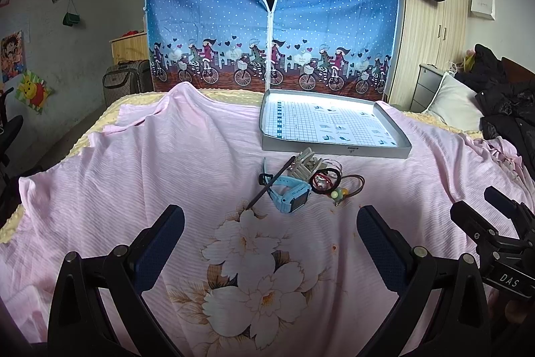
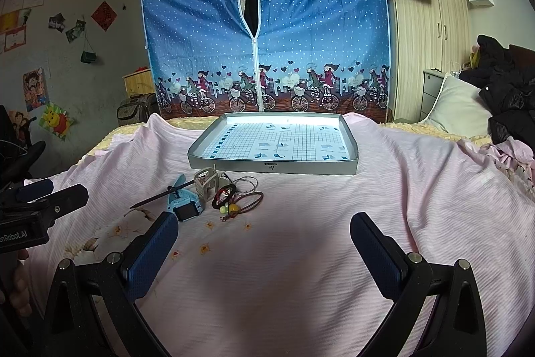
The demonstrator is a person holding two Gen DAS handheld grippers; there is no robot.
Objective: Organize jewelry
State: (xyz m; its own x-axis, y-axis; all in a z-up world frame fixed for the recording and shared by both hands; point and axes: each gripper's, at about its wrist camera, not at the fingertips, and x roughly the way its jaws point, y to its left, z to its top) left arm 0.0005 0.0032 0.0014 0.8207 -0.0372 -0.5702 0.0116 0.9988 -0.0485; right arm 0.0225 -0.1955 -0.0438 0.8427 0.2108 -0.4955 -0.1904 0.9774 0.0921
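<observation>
Both tools wide open, nothing held. Left tool [image 1: 271, 243] and right tool [image 2: 264, 251] up over the pink bed sheet [image 1: 133, 163], not touching the pile

Small pile of jewelry on the bed, just in front of the grey box lid [image 1: 334, 152]. In the pile: a blue kids' watch [image 1: 290, 192], a thin dark stick pen [image 1: 270, 184], a beige hair claw clip [image 1: 307, 165], a black hair tie [image 1: 326, 180], a brown hair tie [image 1: 356, 181] with green and yellow beads [image 1: 337, 194], and clear ring bangles [image 2: 246, 183]

From the left tool: pile at about 12 o'clock, a bit toward 1, right ahead between the fingers. From the right tool: pile at about 11 o'clock, off to the left side. Left tool lined up better and looks the nearer one, so likely the one to go first

Watch closest of all the things. Screen face at the near end, strap running away toward the box lid, so long way about 6 to 12 in the left view, tipped a little left. Pen lying across the strap, tip pointing down toward 7, other end up toward 1

Box lid past the pile at 12 to 1 o'clock from the left tool, long side running 9 to 3, nothing in it yet. No jewelry put away so far

Next move probably: straight ahead and down, fingers on each side of the watch body. Risk: pen in the way, may get nudged or grabbed too
</observation>
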